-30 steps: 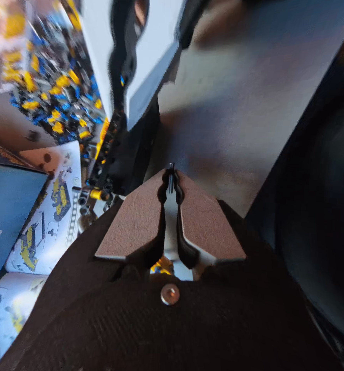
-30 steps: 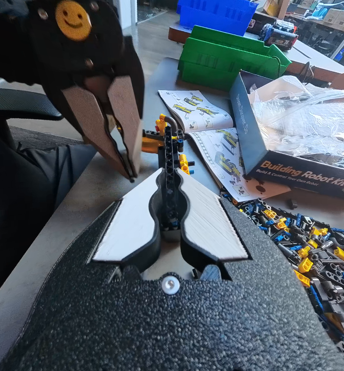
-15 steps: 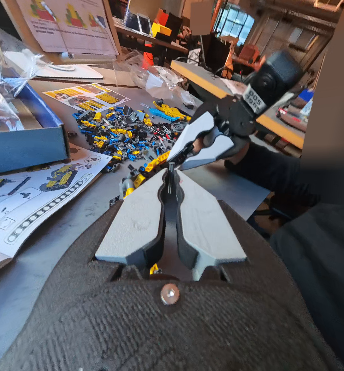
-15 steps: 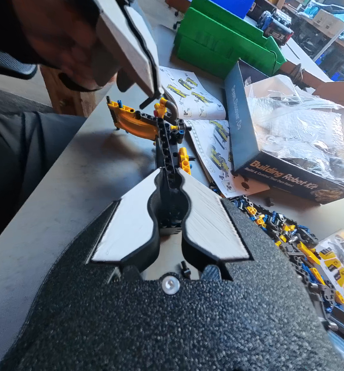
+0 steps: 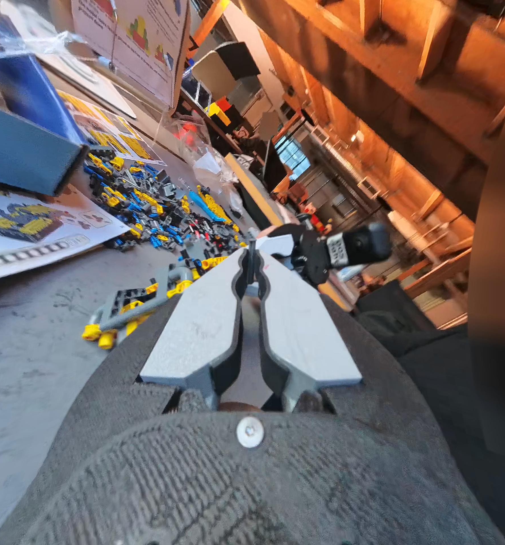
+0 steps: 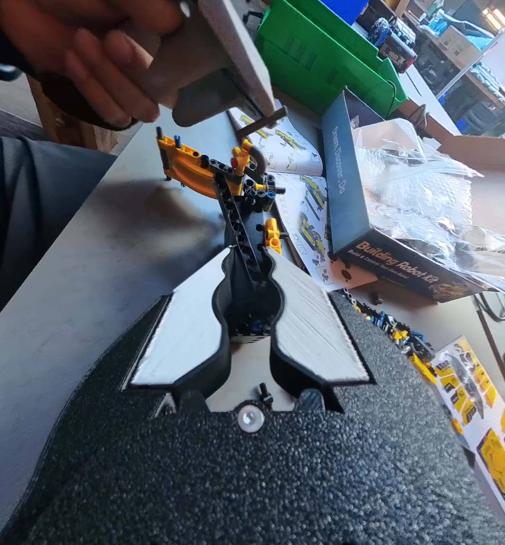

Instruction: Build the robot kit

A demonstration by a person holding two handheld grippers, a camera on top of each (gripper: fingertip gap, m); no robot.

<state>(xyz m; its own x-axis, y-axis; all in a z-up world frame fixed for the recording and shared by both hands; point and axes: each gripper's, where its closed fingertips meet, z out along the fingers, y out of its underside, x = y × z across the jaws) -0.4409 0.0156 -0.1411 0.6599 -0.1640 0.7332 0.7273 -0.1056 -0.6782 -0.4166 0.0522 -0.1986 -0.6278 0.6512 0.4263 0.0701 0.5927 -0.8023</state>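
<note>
My right gripper (image 6: pixel 248 249) is shut on the long black beam (image 6: pixel 233 212) of a brick assembly with an orange curved panel (image 6: pixel 183 162) and a grey bent tube (image 6: pixel 258 159). My left gripper (image 5: pixel 252 250) is shut on a short dark axle (image 5: pixel 251 239). In the right wrist view the left gripper (image 6: pixel 270 113) hangs just above the assembly's far end, with the axle (image 6: pixel 260 122) sticking out sideways and a hand (image 6: pixel 98 53) behind it. In the left wrist view the assembly (image 5: pixel 145 303) lies low to the left, and the right gripper (image 5: pixel 275 241) is just beyond my fingertips.
On the grey table (image 6: pixel 98 265) lie an open instruction booklet (image 6: pixel 298 182), a dark blue box (image 6: pixel 348 191) with a clear plastic bag (image 6: pixel 422 182), and a pile of loose bricks (image 5: pixel 157 200). Green bins (image 6: pixel 319 59) stand behind. A printed sheet (image 6: pixel 481 427) lies at right.
My left gripper rose from the table beside the assembly to above its far end, still holding the axle. My right gripper kept its hold and tilted.
</note>
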